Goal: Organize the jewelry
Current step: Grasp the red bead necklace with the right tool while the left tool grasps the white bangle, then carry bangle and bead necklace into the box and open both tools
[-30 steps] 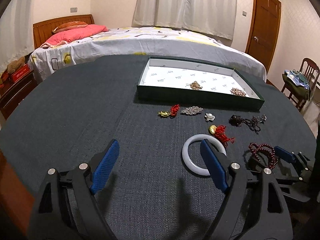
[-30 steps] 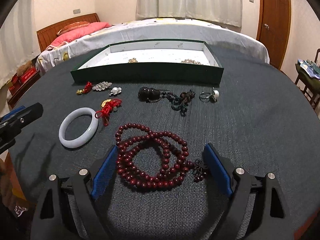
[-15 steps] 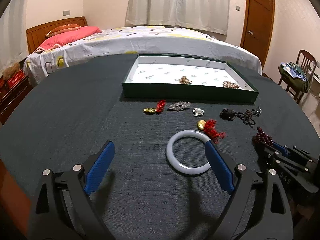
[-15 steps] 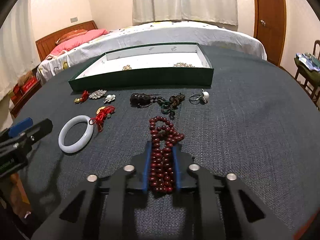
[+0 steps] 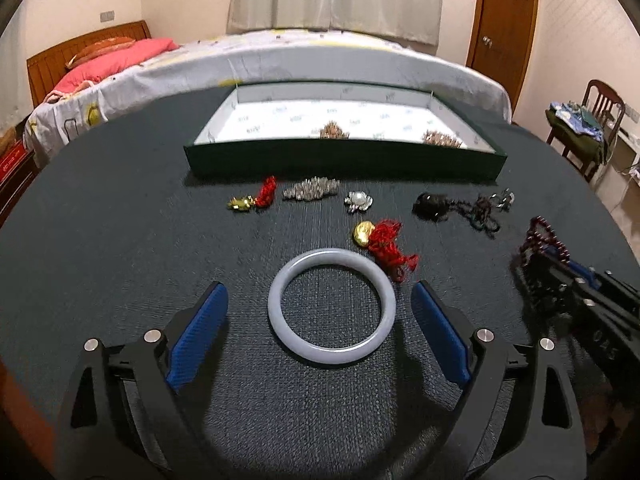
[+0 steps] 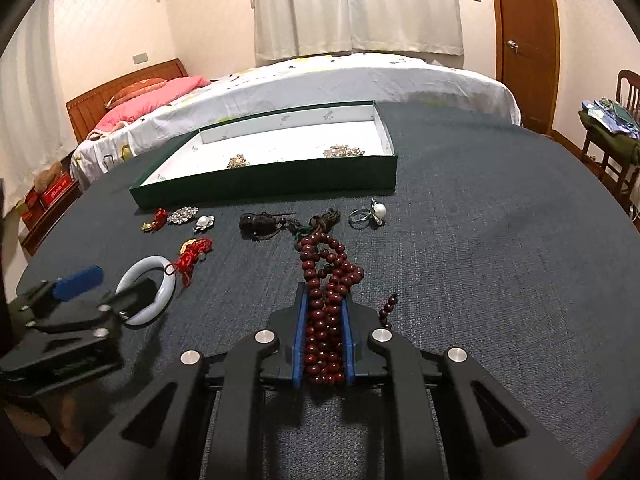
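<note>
My left gripper (image 5: 320,304) is open, its blue pads on either side of a pale jade bangle (image 5: 332,307) lying flat on the dark table. My right gripper (image 6: 323,308) is shut on a dark red bead necklace (image 6: 326,280), which hangs bunched from the pads just above the table. The green box (image 5: 344,162) with a white lining stands farther back and holds two brooches (image 5: 334,131). The bangle also shows in the right wrist view (image 6: 146,294), with the left gripper (image 6: 96,292) around it.
Between box and grippers lie a gold and red charm (image 5: 252,199), a silver brooch (image 5: 311,189), a pearl brooch (image 5: 359,201), a gold ingot with red tassel (image 5: 380,240), a black gourd pendant on a cord (image 5: 434,205) and a pearl ring (image 6: 370,214). A bed stands behind the table.
My right gripper closed on the bead necklace and lifted it, and the strand now hangs bunched. My left gripper moved right until its open pads straddle the bangle.
</note>
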Tool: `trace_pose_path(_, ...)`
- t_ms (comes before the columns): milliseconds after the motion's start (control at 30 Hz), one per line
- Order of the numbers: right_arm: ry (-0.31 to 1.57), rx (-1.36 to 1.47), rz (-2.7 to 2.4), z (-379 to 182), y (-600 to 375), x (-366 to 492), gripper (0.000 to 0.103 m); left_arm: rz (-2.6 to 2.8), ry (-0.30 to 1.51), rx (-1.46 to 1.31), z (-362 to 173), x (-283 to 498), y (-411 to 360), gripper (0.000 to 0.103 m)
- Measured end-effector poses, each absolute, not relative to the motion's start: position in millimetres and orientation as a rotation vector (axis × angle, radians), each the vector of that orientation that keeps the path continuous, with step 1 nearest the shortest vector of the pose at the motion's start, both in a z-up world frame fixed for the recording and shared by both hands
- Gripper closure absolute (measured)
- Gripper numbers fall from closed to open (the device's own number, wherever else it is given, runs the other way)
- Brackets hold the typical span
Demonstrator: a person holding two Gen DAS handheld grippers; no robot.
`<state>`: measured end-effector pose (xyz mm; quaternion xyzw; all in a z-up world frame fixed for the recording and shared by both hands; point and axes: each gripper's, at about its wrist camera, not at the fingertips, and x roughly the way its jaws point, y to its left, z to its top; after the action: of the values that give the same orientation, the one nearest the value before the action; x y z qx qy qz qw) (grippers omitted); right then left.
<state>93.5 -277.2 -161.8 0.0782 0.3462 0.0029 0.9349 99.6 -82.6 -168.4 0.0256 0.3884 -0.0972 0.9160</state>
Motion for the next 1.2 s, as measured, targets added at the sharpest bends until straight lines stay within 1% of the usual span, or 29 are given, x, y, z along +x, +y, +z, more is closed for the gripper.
trace_pose_path(300, 0.709, 0.168, 0.008, -163, -280, 93, 0.088, -0.192, 0.834, 0.072, -180, 106, -89, 0.013)
trace_pose_path(333, 0.710, 0.168, 0.008, -163, -280, 94, 0.088, -0.190, 0.836, 0.072, -180, 106, -89, 0.019)
trace_pose_path(367, 0.711, 0.168, 0.009, -164, -280, 94, 0.088, -0.187, 0.833, 0.076, -181, 106, -88, 0.020)
trace_pose_path(400, 0.713, 0.168, 0.009, -164, -280, 94, 0.088, -0.193, 0.828, 0.078, -180, 106, -89, 0.026)
trace_pose_path(467, 0.714, 0.168, 0.010, -164, -280, 93, 0.088, -0.207, 0.810, 0.089, -180, 104, -89, 0.033)
trace_pose_path(900, 0.711, 0.166, 0.014, -164, -278, 93, 0.088, -0.223, 0.787, 0.078, -175, 100, -88, 0.034)
trace_pose_path(1200, 0.682, 0.170, 0.020, -153, -277, 90, 0.088, -0.229, 0.735, 0.069, -152, 93, -84, 0.034)
